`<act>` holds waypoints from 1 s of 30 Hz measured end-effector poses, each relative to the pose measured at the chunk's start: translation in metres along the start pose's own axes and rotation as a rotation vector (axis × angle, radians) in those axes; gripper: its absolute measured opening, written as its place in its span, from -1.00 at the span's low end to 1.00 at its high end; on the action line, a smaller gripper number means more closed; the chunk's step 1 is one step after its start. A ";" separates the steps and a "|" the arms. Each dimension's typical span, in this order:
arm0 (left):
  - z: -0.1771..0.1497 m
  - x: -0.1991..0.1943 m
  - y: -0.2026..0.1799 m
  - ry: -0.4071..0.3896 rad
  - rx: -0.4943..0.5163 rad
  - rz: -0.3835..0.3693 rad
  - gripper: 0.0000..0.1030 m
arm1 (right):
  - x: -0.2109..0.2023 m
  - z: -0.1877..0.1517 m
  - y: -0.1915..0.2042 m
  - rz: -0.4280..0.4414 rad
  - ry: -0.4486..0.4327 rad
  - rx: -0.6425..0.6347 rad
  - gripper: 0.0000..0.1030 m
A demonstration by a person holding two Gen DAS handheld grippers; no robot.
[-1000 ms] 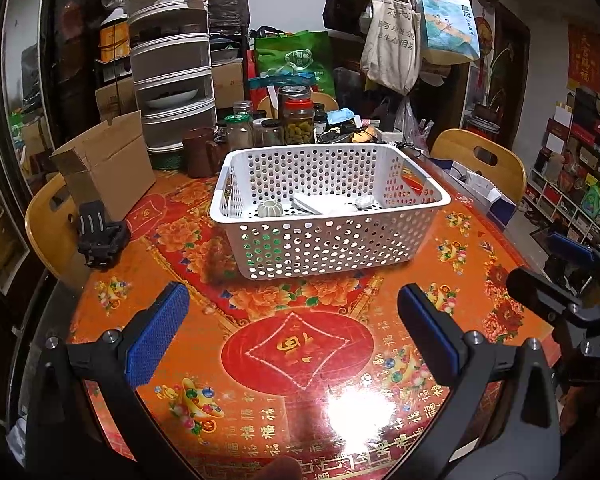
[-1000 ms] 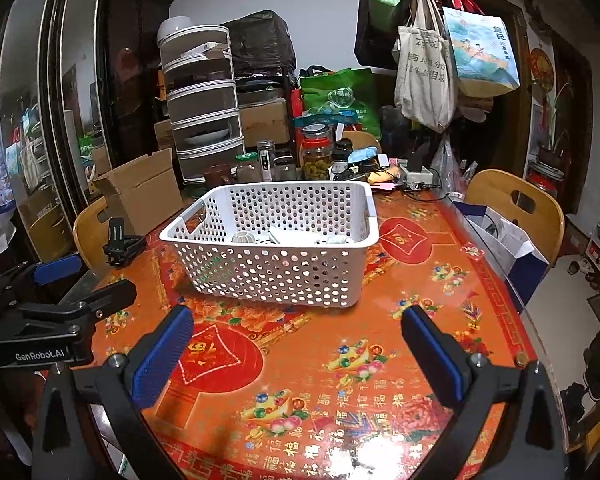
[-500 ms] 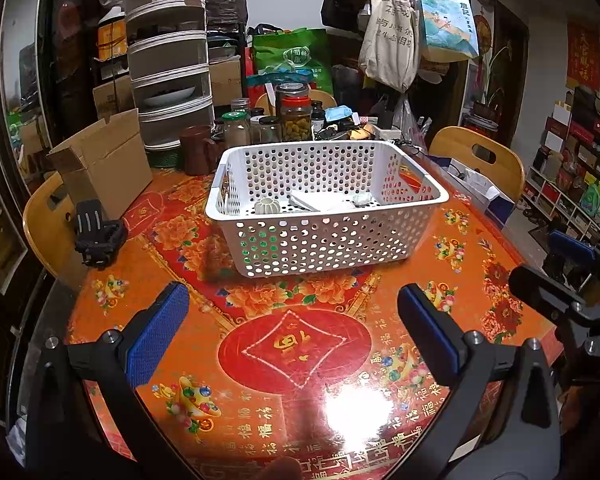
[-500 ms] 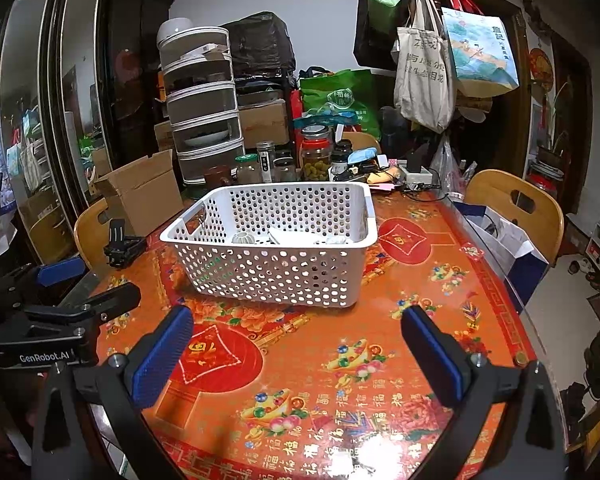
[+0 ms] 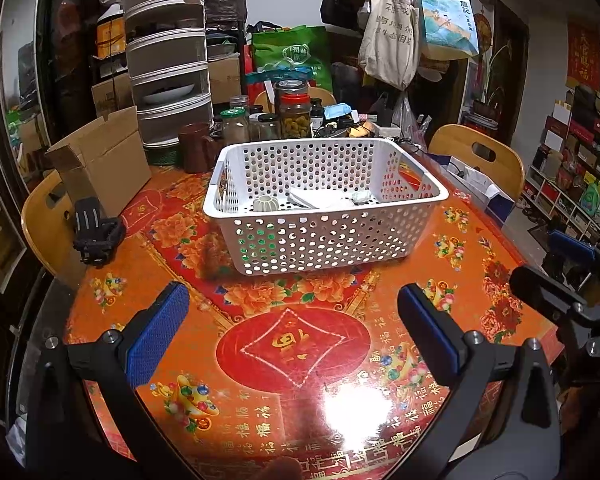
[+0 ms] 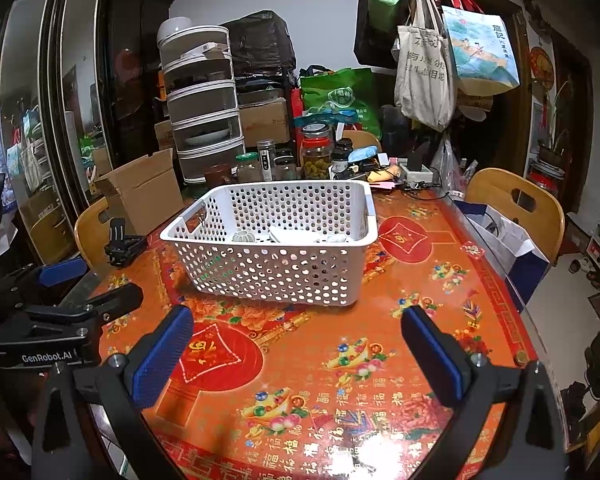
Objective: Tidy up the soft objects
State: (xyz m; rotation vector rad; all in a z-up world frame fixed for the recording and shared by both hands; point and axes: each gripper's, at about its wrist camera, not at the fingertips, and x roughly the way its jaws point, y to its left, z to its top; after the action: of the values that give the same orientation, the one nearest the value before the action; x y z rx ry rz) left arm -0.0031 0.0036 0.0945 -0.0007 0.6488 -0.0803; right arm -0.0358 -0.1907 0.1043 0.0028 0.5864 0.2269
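A white perforated basket (image 5: 380, 236) stands in the middle of the table; it also shows in the right wrist view (image 6: 284, 276). Inside it lie a small round ribbed pale object (image 5: 265, 203), a flat white item (image 5: 320, 199) and a small whitish lump (image 5: 362, 196). My left gripper (image 5: 294, 336) is open and empty, held above the tablecloth in front of the basket. My right gripper (image 6: 298, 350) is open and empty, also in front of the basket, to the right of the left one.
A cardboard box (image 5: 104, 164) and a black gadget (image 5: 96, 232) sit at the left. Jars (image 5: 296, 110), a brown mug (image 5: 194, 152) and stacked drawers (image 5: 168, 68) crowd the far edge. Wooden chairs (image 5: 480, 156) stand around the table.
Both views have drifted only slightly; the basket sits a little further left in the left wrist view. Both grippers stay open and empty.
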 end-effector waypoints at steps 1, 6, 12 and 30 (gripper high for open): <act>0.000 0.000 0.000 0.000 0.001 -0.001 1.00 | 0.000 0.000 0.000 0.001 -0.001 0.000 1.00; -0.001 0.003 0.000 0.005 0.006 -0.006 1.00 | 0.000 0.000 0.000 0.001 -0.001 -0.001 1.00; -0.002 0.004 -0.001 0.006 0.006 -0.008 1.00 | 0.000 0.000 0.000 0.000 0.000 0.000 1.00; -0.005 0.006 -0.001 0.013 0.010 -0.015 1.00 | 0.000 0.000 0.001 0.001 0.001 0.000 1.00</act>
State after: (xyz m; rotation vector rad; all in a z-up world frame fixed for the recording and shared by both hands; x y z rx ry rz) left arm -0.0014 0.0020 0.0865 0.0046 0.6618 -0.0985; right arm -0.0364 -0.1900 0.1040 0.0029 0.5877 0.2275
